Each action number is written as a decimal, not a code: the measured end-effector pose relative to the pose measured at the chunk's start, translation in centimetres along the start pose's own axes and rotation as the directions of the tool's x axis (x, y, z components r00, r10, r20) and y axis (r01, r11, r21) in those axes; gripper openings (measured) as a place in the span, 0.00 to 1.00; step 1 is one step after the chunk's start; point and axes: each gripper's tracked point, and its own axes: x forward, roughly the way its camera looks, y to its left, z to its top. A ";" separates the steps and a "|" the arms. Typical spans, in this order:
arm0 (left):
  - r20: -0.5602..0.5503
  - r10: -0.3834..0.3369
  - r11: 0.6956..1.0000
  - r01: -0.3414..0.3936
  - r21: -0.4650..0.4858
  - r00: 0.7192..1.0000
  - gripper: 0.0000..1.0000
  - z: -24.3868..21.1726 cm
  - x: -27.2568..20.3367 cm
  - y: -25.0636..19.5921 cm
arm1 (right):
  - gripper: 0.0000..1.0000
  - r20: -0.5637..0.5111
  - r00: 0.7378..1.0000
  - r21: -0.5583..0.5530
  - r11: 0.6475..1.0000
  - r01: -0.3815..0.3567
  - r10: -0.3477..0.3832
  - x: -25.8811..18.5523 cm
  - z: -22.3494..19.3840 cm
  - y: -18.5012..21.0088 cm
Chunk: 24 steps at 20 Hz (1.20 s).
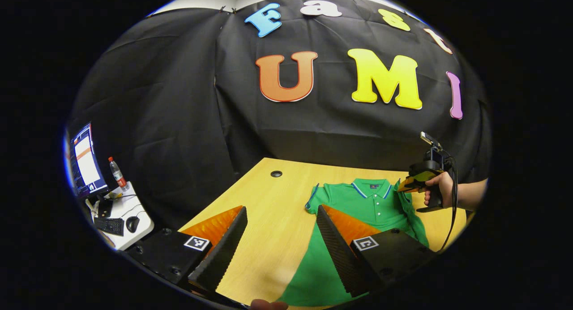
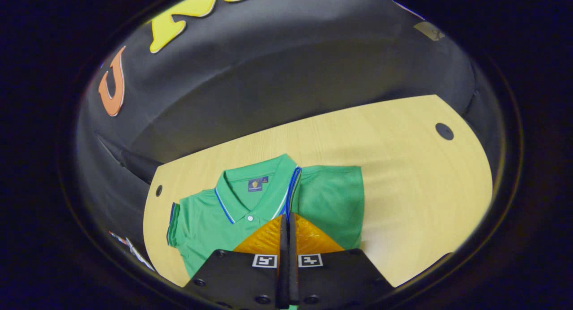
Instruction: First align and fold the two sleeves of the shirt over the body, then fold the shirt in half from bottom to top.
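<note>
Two hand-held grippers are working on the green polo shirt (image 1: 371, 207), which lies flat on the wooden table (image 1: 268, 202) with its collar toward the black cloth wall. I judge the sleeve folding is in progress. In the right gripper view, the right hand-held gripper (image 2: 288, 222) has its fingers pressed together on the blue-trimmed edge of one sleeve (image 2: 333, 198), which is lifted and brought in beside the collar (image 2: 255, 189), probably so it can be laid over the body. The other sleeve (image 2: 177, 222) is spread out flat at the side. In the left gripper view, the left hand-held gripper (image 1: 282, 231) is wide open and holds nothing; it hovers above the table and the lower part of the shirt.
</note>
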 end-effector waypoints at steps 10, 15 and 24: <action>-0.005 -0.094 0.994 0.094 0.061 0.996 1.00 0.7 2.0 -0.9 | 0.75 0.045 0.999 0.004 1.000 -0.023 0.023 -3.1 0.4 2.1; -0.023 -0.226 0.972 0.227 0.057 0.974 1.00 1.3 4.4 -4.3 | 0.84 0.120 0.990 -0.076 0.995 -0.061 0.070 -11.1 0.4 1.8; -0.116 -0.395 0.912 0.404 0.068 0.911 1.00 1.6 13.8 -9.1 | 0.95 0.307 0.949 -0.249 0.969 0.004 0.075 -26.6 -1.2 -4.0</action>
